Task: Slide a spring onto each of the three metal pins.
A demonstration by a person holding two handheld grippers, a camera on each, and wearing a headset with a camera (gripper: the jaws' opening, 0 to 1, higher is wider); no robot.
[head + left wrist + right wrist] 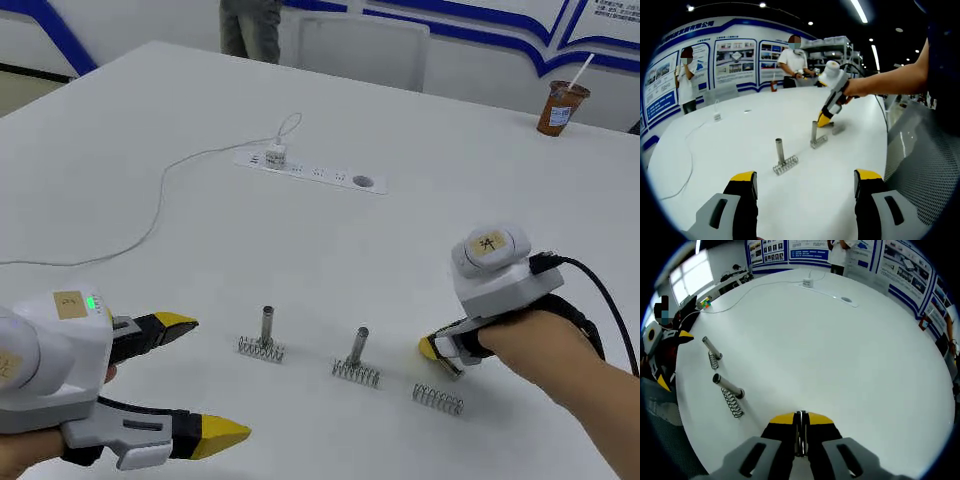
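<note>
- left gripper [200, 377] [805, 182]: low at the near-left of the table [400, 250], fingers wide apart, holding nothing, above the table surface.
- right gripper [438, 350] [800, 420]: at the right end of the row, tips down at the table; fingers pressed together on a thin metal piece, apparently the 3rd pin [449, 367] [800, 432].
- left pin [267, 325] [780, 150] [710, 346]: upright on the table, bare, with left spring [261, 349] [786, 165] lying flat at its foot.
- middle pin [357, 345] [814, 131] [727, 386]: upright, bare, middle spring [356, 374] [819, 141] flat at its foot.
- right spring [438, 399] [838, 129]: flat on the table, just beside the right gripper's tips; cannot tell if touching.
- No spring is on any pin.
- power strip [310, 171] with a white cable lies farther back; a cup [563, 108] with a straw stands at the far right.
</note>
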